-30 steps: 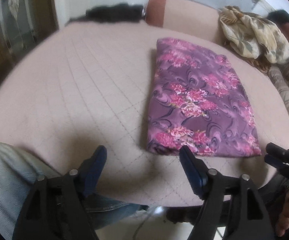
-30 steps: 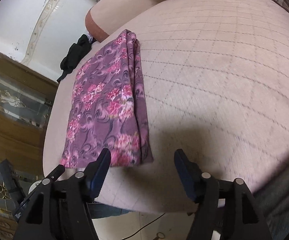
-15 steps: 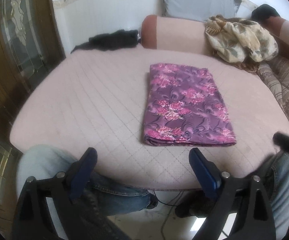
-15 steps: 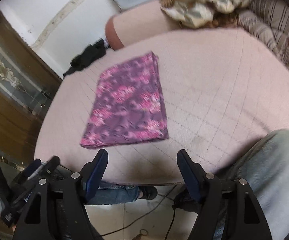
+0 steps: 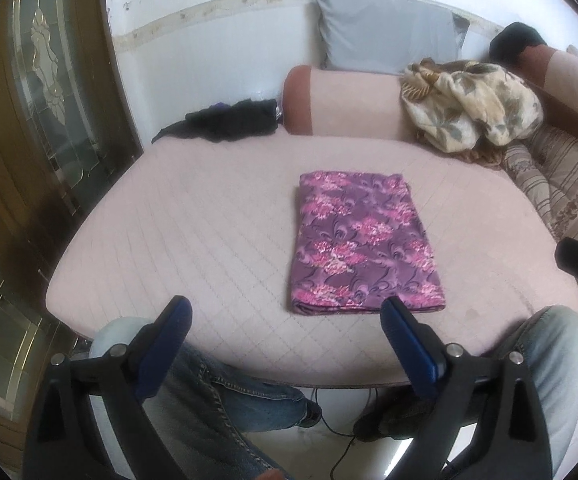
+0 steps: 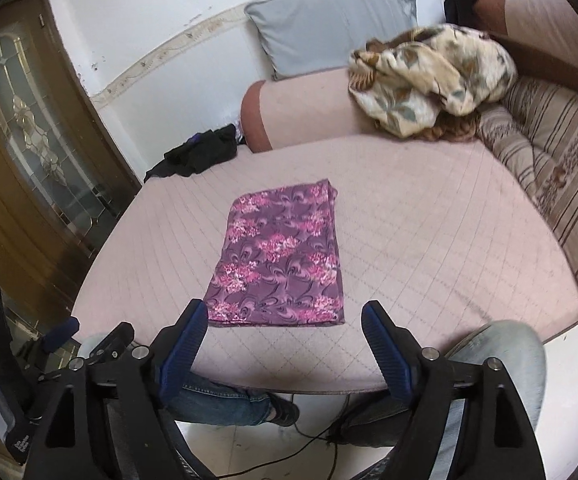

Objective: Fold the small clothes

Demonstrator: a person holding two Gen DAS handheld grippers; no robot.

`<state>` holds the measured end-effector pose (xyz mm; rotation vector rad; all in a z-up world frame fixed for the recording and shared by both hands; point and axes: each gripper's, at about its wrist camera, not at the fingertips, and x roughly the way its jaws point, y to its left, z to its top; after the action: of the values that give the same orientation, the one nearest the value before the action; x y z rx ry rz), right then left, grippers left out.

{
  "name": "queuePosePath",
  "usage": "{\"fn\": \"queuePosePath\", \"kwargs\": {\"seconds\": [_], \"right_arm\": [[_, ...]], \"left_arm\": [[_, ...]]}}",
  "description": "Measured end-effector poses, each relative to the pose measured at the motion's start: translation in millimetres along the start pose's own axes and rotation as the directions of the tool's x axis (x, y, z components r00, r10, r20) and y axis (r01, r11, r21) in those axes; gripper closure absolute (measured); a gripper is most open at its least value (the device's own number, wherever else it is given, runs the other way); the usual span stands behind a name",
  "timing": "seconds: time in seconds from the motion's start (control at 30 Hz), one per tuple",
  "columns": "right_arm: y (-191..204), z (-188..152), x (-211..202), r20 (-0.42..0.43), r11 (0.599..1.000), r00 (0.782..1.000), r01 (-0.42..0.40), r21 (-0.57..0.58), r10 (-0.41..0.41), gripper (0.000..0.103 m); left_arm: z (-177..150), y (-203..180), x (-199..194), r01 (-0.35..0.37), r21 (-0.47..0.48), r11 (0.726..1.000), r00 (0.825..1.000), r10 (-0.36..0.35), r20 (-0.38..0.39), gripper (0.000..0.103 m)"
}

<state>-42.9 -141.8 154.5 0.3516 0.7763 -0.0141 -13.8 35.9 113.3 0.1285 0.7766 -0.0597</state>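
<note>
Both wrist views look from just off the near edge of the pink quilted mattress (image 5: 217,240) (image 6: 429,240), above the person's denim-clad knees, facing across it toward the white wall. The left view sits left of the folded purple floral cloth (image 5: 363,244), the right view right of it (image 6: 283,258). Both share that cloth, the grey cushion (image 5: 385,30) (image 6: 329,20) and the crumpled cream floral blanket (image 5: 473,104) (image 6: 429,76).

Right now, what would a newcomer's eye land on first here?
The purple flowered cloth, folded into a neat rectangle, lying flat in the middle of the pink quilted mattress. Next, the crumpled cream blanket heaped at the far right. Both the left gripper and right gripper hang open, empty, short of the cloth.
</note>
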Motion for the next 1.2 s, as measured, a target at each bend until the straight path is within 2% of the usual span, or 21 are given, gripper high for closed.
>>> {"fn": "queuePosePath", "kwargs": {"seconds": [0.13, 1.2], "right_arm": [[0, 1, -8, 0.016, 1.000, 1.000, 0.012, -0.005, -0.012, 0.018], [-7, 10, 3, -0.013, 0.999, 1.000, 0.000, -0.035, -0.001, 0.017]], "left_arm": [[3, 0, -9, 0.005, 0.001, 1.000, 1.000, -0.005, 0.020, 0.007], [7, 0, -12, 0.023, -0.015, 1.000, 1.000, -0.022, 0.009, 0.007]]}}
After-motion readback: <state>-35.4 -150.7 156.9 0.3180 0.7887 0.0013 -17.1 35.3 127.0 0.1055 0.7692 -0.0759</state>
